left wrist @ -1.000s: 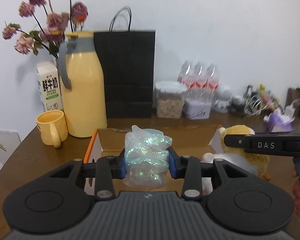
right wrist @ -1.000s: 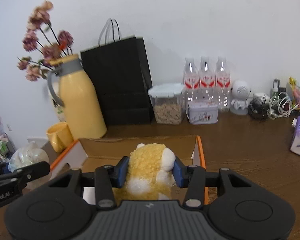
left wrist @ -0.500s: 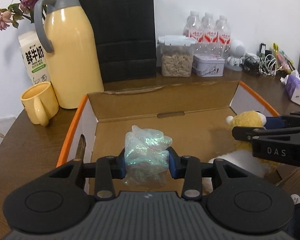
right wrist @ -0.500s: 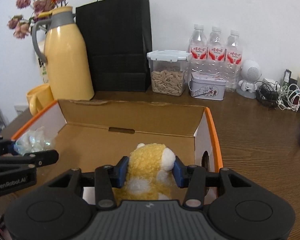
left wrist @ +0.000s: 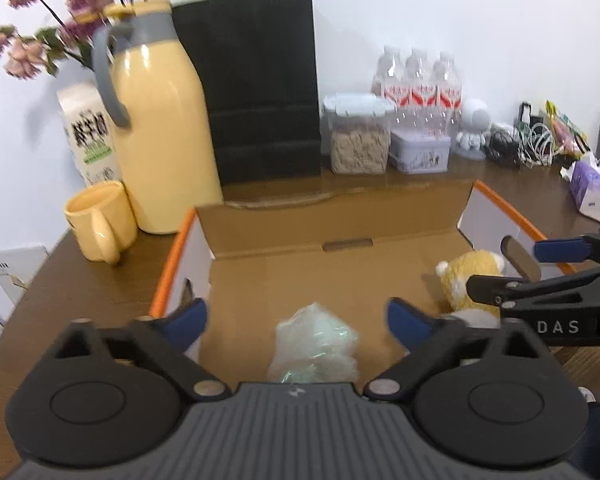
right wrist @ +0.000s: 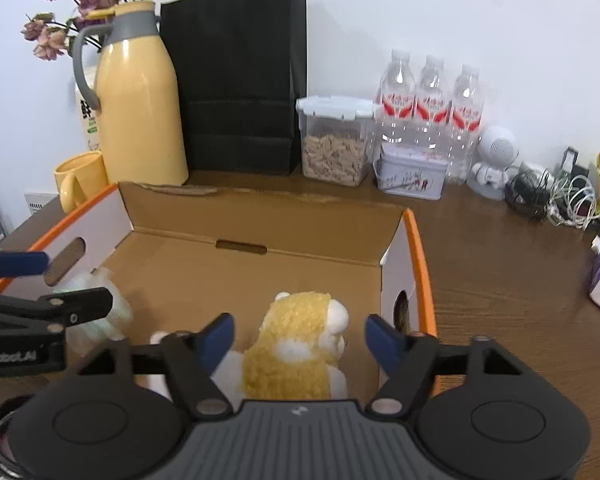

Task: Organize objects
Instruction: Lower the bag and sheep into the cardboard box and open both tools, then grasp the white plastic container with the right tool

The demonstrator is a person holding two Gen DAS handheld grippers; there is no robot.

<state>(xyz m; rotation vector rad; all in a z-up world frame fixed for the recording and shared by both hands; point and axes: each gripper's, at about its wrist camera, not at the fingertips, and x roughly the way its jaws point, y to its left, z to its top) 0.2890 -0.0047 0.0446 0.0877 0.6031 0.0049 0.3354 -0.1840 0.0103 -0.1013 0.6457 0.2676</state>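
An open cardboard box (left wrist: 340, 224) with orange-edged white sides sits on the brown table; it also shows in the right wrist view (right wrist: 260, 216). My left gripper (left wrist: 298, 316) is open above the box floor, and a crumpled iridescent plastic bag (left wrist: 314, 344) lies loose between its fingers; the bag shows at the left in the right wrist view (right wrist: 96, 308). My right gripper (right wrist: 300, 336) is open, and a yellow-and-white plush toy (right wrist: 296, 348) lies on the box floor between its fingers, near the right wall. The plush also shows in the left wrist view (left wrist: 464, 280).
Behind the box stand a yellow thermos jug (right wrist: 136, 96), a yellow mug (left wrist: 98, 220), a milk carton (left wrist: 86, 132), a black paper bag (right wrist: 236, 76), a clear food jar (right wrist: 334, 144), three water bottles (right wrist: 428, 104) and a small tin (right wrist: 412, 174). Cables (right wrist: 552, 196) and tissues (left wrist: 594, 188) lie right.
Both grippers lowered into the box and opened. The plastic bag and the plush toy were let go and now lie on the box floor.
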